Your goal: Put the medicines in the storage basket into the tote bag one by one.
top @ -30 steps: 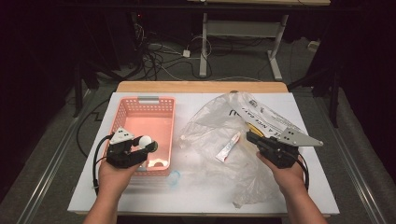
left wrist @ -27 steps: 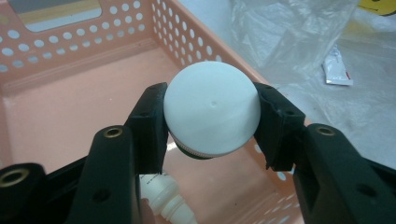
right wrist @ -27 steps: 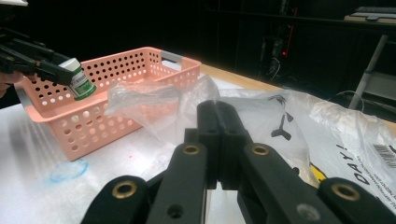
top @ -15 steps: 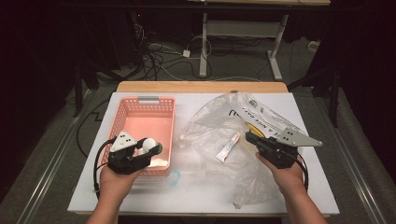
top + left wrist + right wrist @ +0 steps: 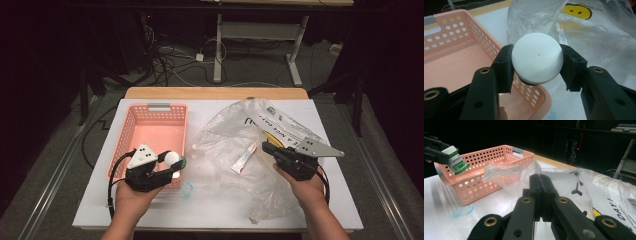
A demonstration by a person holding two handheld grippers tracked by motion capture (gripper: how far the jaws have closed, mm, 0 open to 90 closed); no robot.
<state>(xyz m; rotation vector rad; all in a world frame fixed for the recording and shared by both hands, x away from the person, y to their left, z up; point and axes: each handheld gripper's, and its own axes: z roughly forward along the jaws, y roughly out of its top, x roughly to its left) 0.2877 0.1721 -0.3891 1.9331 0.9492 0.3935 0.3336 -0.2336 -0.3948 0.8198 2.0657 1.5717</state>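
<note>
A small bottle (image 5: 537,58) with a white cap and a green label sits between the jaws of my left gripper (image 5: 172,161), which is shut on it. The bottle (image 5: 173,159) hangs over the near right corner of the pink basket (image 5: 150,125); the right gripper view shows it (image 5: 456,161) tilted above the basket (image 5: 499,155) rim. My right gripper (image 5: 267,148) lies on the crumpled clear plastic bag (image 5: 235,135). Its jaws (image 5: 540,180) are pressed together, and nothing shows between them. A white tube (image 5: 243,157) lies inside the bag.
The bag (image 5: 599,37) carries a yellow smiley face and black lettering and spreads over the right half of the white table (image 5: 100,210). A bluish ring mark (image 5: 186,190) sits just in front of the basket. Beyond the table are dark floor, cables and desk legs.
My left gripper has carried the bottle to the right and slightly up, from over the basket's floor to its near right corner. The right gripper has stayed put.
</note>
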